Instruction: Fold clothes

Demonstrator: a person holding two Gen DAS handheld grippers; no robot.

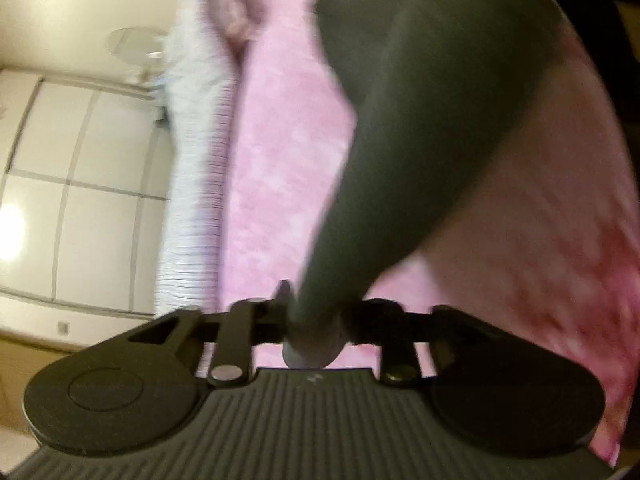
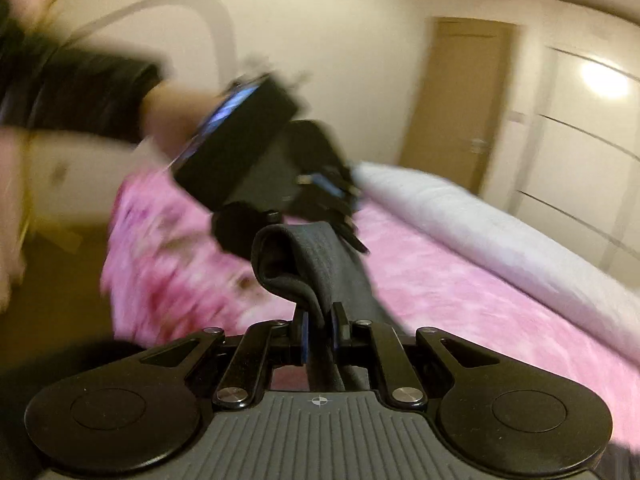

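A dark grey garment [image 1: 420, 120] hangs stretched above the pink bedspread [image 1: 280, 168]. In the left wrist view it narrows down into my left gripper [image 1: 316, 308], which is shut on a bunched end of it. In the right wrist view my right gripper [image 2: 320, 316] is shut on a folded edge of the same garment [image 2: 316, 264], which loops up just ahead of the fingers. The left gripper's black housing [image 2: 248, 148], held by a person's hand [image 2: 168, 116] in a dark sleeve, hovers blurred just beyond that loop. The picture is smeared by motion.
The pink bedspread [image 2: 460, 288] covers a bed. A long white bolster [image 2: 480, 220] lies along its far side, also seen as the white roll [image 1: 196, 168]. White wardrobe doors [image 1: 80, 200] and a wooden door [image 2: 460, 100] stand behind. Brown floor [image 2: 60, 280] lies left of the bed.
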